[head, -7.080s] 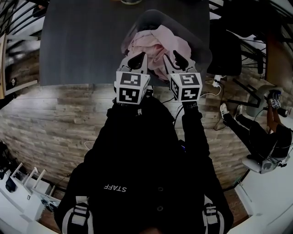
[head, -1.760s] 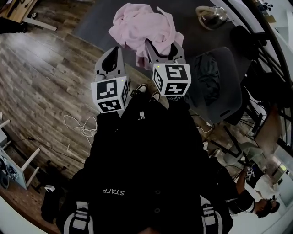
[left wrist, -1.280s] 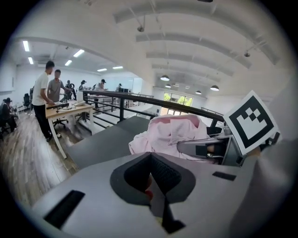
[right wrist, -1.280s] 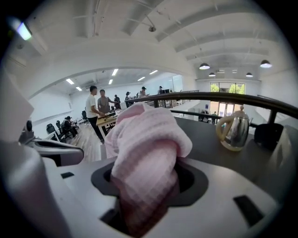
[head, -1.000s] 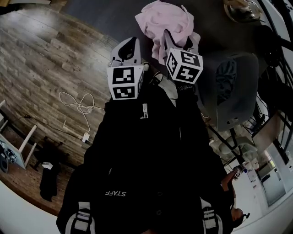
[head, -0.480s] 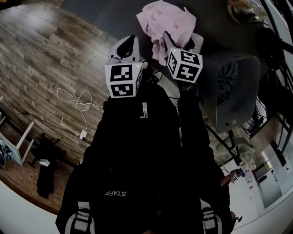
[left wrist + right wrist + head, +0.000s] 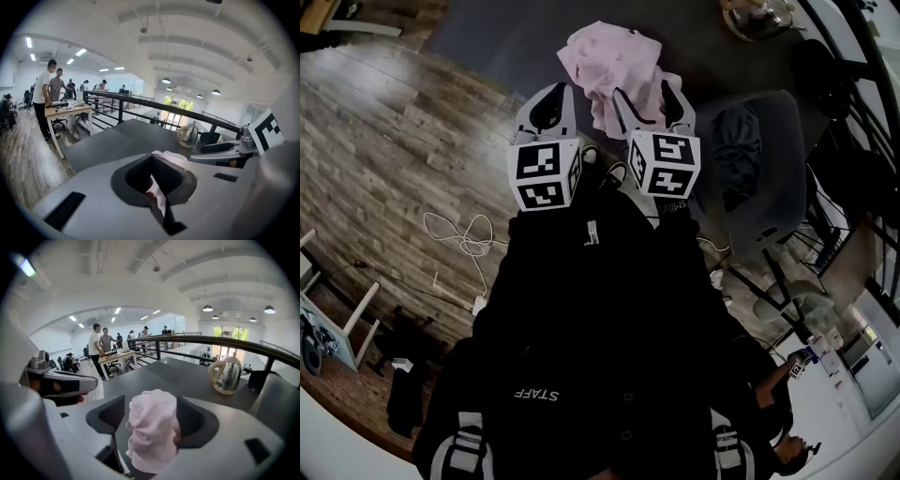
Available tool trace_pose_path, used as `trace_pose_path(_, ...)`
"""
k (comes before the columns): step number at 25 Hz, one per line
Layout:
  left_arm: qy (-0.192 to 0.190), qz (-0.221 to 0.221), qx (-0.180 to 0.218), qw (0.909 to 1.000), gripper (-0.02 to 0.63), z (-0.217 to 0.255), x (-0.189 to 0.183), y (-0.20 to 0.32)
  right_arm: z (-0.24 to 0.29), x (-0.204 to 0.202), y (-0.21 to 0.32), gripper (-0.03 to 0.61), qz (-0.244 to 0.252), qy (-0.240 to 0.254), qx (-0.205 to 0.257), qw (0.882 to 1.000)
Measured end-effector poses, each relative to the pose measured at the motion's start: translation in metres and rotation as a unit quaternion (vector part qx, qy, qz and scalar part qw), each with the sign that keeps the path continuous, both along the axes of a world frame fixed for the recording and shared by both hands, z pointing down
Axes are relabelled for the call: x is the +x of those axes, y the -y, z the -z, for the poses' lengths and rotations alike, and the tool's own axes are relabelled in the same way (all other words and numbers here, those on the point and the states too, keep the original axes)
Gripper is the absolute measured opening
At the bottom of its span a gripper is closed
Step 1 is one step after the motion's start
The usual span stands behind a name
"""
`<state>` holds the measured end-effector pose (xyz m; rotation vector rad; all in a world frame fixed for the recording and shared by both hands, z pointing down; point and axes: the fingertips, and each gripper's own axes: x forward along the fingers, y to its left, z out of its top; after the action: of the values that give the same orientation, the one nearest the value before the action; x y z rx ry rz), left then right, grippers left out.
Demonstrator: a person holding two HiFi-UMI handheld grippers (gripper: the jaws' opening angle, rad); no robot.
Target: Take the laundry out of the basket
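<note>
- Whereas secs ago it carried no cloth, the tabletop (image 7: 487,42) (1, dark) now bears the pink garment (image 7: 614,61), heaped by its near edge.
- Basket (image 7: 778,187): 1, grey, beyond the tabletop's right-hand end; dark laundry (image 7: 734,150) still inside, at least 1 pc, so task prob. not done.
- Pink garment: 1, out of basket = first item looks delivered.
- Grippers: 2. Right gripper (image 7: 645,91) jaws have just been opening; now spread, a fold of garment loose between, not pinched, i.e. let go. Left gripper (image 7: 551,94) clenched tight just beside garment, nothing gripped that I can see.
- Kettle (image 7: 757,14): 1, near tabletop's far edge.
</note>
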<state>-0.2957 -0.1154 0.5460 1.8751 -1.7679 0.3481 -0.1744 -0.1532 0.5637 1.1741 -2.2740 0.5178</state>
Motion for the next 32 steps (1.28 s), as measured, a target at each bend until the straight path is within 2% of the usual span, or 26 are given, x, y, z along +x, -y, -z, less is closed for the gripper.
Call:
trace_pose_path(4, 0.006, -0.009, 0.027, 0.9996, -0.002, 0.037, 0.015, 0.007, 0.043, 0.007, -0.004, 0.325, -0.006, 0.014, 0.039, 0.999)
trace_pose_path(7, 0.009, -0.019, 0.053, 0.9984, -0.002, 0.074, 0.022, 0.012, 0.087, 0.013, -0.004, 0.248, -0.024, 0.026, 0.077, 0.996)
trace_pose_path(11, 0.015, -0.043, 0.096, 0.9943, -0.002, 0.12, 0.035, 0.024, 0.139, 0.029, -0.003, 0.109, -0.058, 0.033, 0.137, 0.988)
trace_pose_path(14, 0.023, -0.068, 0.119, 0.9903, -0.002, 0.146, 0.059, 0.028, 0.17, 0.05, -0.008, 0.057, -0.082, 0.033, 0.17, 0.981)
trace_pose_path(18, 0.022, -0.109, 0.152, 0.9822, -0.002, 0.177, 0.097, 0.038, 0.198, 0.084, -0.009, 0.027, -0.118, 0.032, 0.2, 0.972)
trace_pose_path(25, 0.001, -0.191, 0.186, 0.9638, -0.002, 0.212, 0.182, 0.032, 0.243, 0.161, -0.025, 0.015, -0.2, 0.02, 0.24, 0.95)
trace_pose_path(32, -0.019, -0.259, 0.212, 0.9421, -0.003, 0.238, 0.254, 0.022, 0.265, 0.239, -0.054, 0.015, -0.284, 0.008, 0.249, 0.926)
